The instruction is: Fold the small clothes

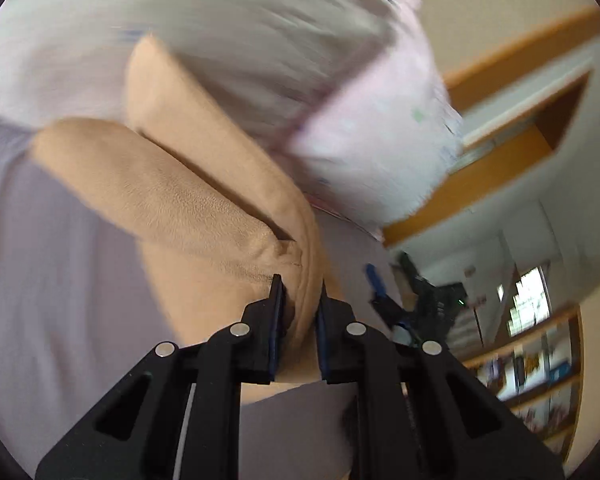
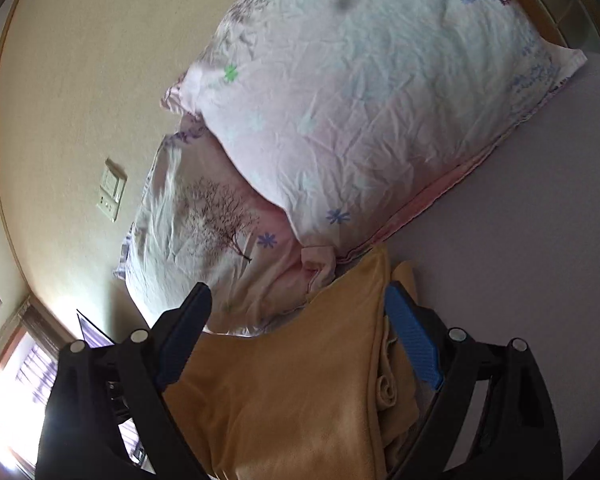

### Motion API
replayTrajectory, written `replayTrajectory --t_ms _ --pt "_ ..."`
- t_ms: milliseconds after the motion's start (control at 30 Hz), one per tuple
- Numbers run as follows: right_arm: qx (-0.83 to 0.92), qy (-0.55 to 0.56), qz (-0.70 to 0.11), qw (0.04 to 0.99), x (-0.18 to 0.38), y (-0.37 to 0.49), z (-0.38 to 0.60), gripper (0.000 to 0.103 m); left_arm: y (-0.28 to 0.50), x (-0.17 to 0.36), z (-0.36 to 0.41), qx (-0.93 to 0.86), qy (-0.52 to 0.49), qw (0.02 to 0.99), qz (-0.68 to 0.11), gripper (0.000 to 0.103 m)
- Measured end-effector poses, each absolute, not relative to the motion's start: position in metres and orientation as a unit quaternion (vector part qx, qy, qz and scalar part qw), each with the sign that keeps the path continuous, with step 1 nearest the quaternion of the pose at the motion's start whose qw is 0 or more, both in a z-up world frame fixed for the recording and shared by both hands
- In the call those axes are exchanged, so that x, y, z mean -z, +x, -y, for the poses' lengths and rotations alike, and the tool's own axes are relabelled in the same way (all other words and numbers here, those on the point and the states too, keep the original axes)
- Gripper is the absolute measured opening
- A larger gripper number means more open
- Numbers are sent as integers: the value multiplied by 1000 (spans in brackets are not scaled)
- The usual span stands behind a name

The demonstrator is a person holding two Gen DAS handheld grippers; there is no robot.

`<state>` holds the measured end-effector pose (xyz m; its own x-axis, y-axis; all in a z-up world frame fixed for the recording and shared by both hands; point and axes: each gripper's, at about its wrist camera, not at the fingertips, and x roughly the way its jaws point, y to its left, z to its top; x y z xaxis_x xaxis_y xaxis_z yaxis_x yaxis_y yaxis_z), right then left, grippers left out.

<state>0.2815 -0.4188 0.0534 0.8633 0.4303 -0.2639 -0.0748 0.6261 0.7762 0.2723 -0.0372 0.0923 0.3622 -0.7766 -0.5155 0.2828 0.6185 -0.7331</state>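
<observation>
Between the closed fingers of the left gripper (image 1: 300, 292) sits a fold of the tan garment (image 1: 188, 200), its length running ahead and leftward over the lilac sheet (image 1: 60, 300). Wide open, the right gripper (image 2: 296, 312) straddles the garment, gripping nothing, pillows (image 2: 360, 100) beyond.

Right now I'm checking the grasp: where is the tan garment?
The tan garment lies on the lilac sheet beside the floral pillows, pinched by the left gripper, between the right gripper's open fingers.
</observation>
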Motion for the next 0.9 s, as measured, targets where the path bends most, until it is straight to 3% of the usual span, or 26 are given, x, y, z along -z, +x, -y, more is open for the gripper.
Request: replayTrajectory --t_ms 200,300,333,400,433,600,767,833,900 --pt "-95 398 -228 884 -45 276 441 88 279 -56 198 437 -165 724 -508 18" --pt "-89 409 -228 879 -41 272 454 88 280 -43 195 473 -222 670 -528 21" --pt "-88 409 -225 880 -42 270 456 88 279 -46 185 472 -231 673 -521 27" --pt "-101 403 -225 881 -48 264 458 88 276 -57 146 444 -242 713 -486 73" --pt "-110 399 -226 882 -51 261 457 88 274 -61 125 421 -243 737 -470 79" --pt "-194 377 -323 846 -47 262 431 89 279 -46 63 316 -222 778 -495 81" --pt "-181 346 -446 805 -12 286 401 88 294 -2 87 309 -221 741 -554 81" --pt "-189 343 -459 797 -5 290 395 80 299 8 98 311 -223 735 -560 81" --pt "-184 326 -457 807 -4 290 390 62 299 14 107 326 -236 733 -549 75"
